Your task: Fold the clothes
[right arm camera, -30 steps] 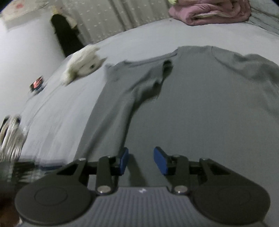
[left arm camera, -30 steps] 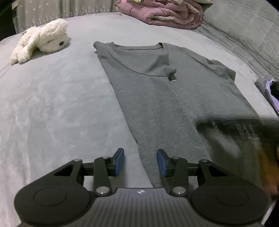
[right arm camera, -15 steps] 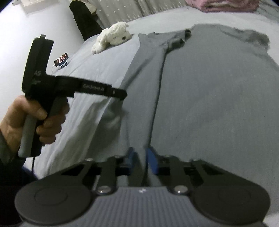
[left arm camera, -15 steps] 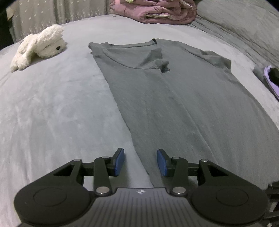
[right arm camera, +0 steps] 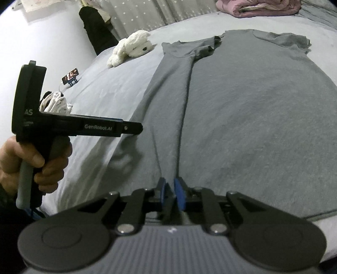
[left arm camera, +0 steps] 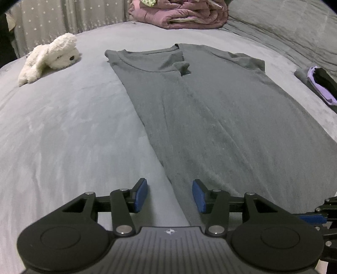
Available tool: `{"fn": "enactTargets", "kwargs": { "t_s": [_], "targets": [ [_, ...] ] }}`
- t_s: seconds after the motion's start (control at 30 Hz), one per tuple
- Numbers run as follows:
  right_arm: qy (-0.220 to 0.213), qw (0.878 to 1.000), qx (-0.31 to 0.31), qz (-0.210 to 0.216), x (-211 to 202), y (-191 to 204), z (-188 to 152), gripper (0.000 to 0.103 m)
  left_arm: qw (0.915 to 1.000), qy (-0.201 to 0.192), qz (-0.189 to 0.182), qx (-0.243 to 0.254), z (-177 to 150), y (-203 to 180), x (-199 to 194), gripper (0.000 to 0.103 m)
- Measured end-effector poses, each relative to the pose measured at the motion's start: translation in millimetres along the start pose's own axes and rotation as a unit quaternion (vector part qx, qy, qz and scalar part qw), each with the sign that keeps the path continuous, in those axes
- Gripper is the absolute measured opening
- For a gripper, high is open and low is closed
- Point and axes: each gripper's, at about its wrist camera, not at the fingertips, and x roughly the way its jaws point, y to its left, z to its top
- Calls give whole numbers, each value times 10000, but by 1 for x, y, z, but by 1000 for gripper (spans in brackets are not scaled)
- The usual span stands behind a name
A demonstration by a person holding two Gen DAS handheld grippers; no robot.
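While the dark grey short-sleeved T-shirt (left arm camera: pixel 221 109) lies flat on the grey bed (left arm camera: pixel 63 126), one side folded inward, we pinch its near hem in the right gripper (right arm camera: pixel 171 194). Our left gripper (left arm camera: pixel 169 195) hovers with fingers wide over the shirt's folded edge. A white plush toy (left arm camera: pixel 48 57) rests near the bed's far left edge.

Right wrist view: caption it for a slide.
Right gripper pinches the folded hem of a grey cotton T-shirt on a grey bed.

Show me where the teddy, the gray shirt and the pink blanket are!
teddy (left arm camera: pixel 60 55), left wrist view, its head.
gray shirt (left arm camera: pixel 242 118), left wrist view, the flat body.
pink blanket (left arm camera: pixel 181 15), left wrist view, the folded front.
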Motion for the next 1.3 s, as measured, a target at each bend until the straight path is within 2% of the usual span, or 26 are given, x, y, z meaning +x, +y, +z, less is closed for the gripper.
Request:
{"fn": "enactTargets", "kwargs": {
  "t_s": [0.07,0.23,0.4,0.53,0.63,0.8,0.87,1.0,1.07,1.3],
  "targets": [
    [-39,9999,-70,-94,-2,2,-2,7,10000,-5,17,24,-3,-1,-2,47],
    [-250,9994,-34,-238,-13,6,-4,6,10000,18,0,76,-11,-3,-9,47],
    [-149,9987,-154,-463,-4,10,-10,6,9998,32,-20,181,-18,-6,-15,47],
    [-209,9961,-496,-693,-5,20,-8,9,9998,29,-41,202,-23,-7,-20,47],
    [-514,9898,-919,-960,-12,32,-9,12,9998,31,-54,204,-26,-7,-23,47],
    [-828,9819,-1494,-823,-13,51,-8,12,9998,34,-76,206,-30,-7,-28,47],
    [-726,9804,-1664,-766,-4,55,-11,12,9997,36,-85,205,-32,-6,-30,47],
    [-373,9815,-1697,-806,12,50,-19,12,9998,23,-128,152,-32,-4,-36,47],
    [-335,9815,-1718,-769,8,50,-18,12,9998,-47,-154,90,-31,-1,-39,47],
    [-601,9816,-1715,-592,-1,54,-10,15,9999,-112,-93,12,-23,-3,-37,47]
  ]
}}
